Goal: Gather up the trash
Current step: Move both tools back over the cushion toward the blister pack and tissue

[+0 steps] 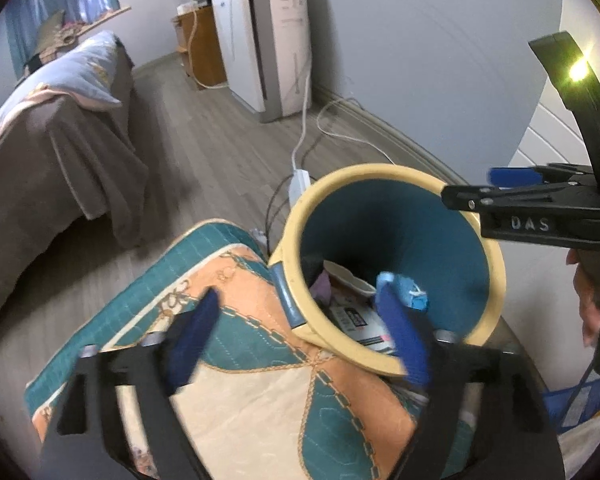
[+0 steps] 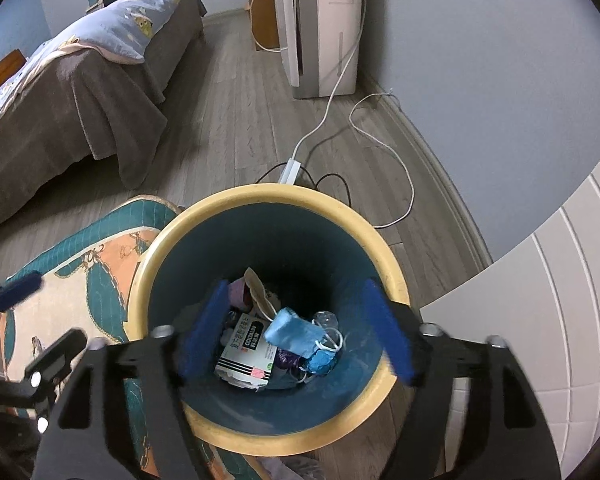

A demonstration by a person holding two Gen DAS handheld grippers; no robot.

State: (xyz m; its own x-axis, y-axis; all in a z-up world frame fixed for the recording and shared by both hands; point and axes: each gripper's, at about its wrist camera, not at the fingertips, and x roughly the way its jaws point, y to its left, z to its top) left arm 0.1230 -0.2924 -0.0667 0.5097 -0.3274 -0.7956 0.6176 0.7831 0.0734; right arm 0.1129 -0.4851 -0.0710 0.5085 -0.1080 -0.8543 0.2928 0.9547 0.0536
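The bin (image 2: pixel 268 196), yellow-rimmed, fills the lower centre of the right wrist view, with trash (image 2: pixel 292 334) lying at its bottom. The right hand-held gripper (image 2: pixel 296 334) hangs over its mouth, jaws wide and empty. The left hand-held gripper (image 1: pixel 300 336) straddles the bin's near rim, also wide and empty. A patterned cushion (image 1: pixel 236 360) abuts the bin at lower left; bare floor (image 2: pixel 228 120) opens beyond.

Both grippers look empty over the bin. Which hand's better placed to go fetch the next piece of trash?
Left, likely. The left gripper hangs open half over the patterned mat, at the bin rim. The right gripper is open, centred over the bin mouth above the trash.
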